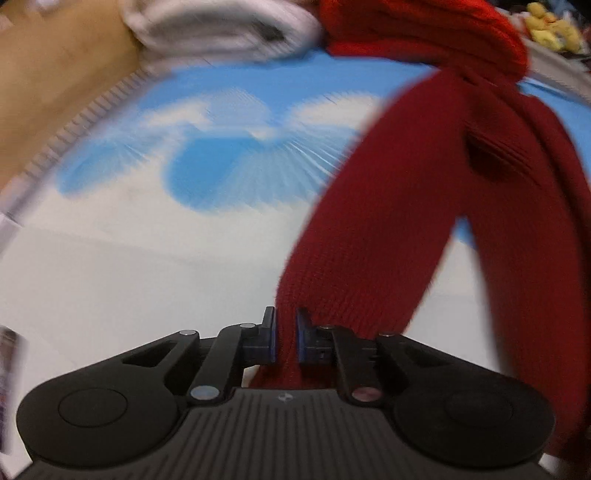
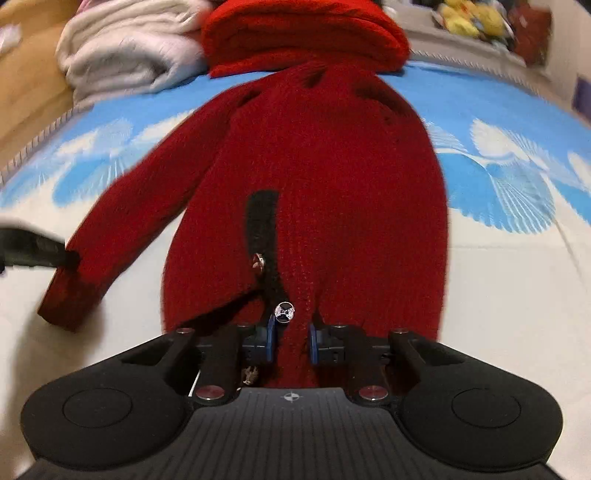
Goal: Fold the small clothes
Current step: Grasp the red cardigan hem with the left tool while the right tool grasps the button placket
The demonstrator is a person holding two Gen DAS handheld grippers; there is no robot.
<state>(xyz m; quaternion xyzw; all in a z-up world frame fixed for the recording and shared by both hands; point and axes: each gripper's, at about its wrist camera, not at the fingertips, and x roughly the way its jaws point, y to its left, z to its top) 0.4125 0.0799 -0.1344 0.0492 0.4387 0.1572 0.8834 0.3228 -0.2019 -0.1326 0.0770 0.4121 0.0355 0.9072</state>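
- At the far left in the right wrist view we see a tan wooden surface (image 2: 26,77) beyond the edge of the bed.
- Just right of it a rumpled heap of pale grey-white cloth (image 2: 125,48) lies at the far end of the blue-and-white shell-patterned bedsheet (image 2: 498,173).
- At the near left, the left gripper (image 1: 285,338) clenches the cuff end of the sleeve of the small dark red knitted cardigan (image 2: 317,177); in its own view the blue pads (image 1: 273,339) press the red knit from both sides.
- From the right wrist view that same gripper shows as a blurred dark shape at the left edge, touching the cuff of the sleeve, which stretches out to the left across the sheet.
- In the middle the cardigan lies flat on the sheet, running from near to far, with a black knitted strip (image 2: 262,229) down its front and a round black-and-silver button (image 2: 284,312) near the hem.
- The right gripper (image 2: 291,341) grasps the near hem, red knit bunched between its blue pads.
- Beyond the cardigan a brighter red folded knitted garment (image 2: 303,33) rests at the far end, touching its top.
- At the far right we make out blurred yellow soft toys (image 2: 469,18) beyond the bed.
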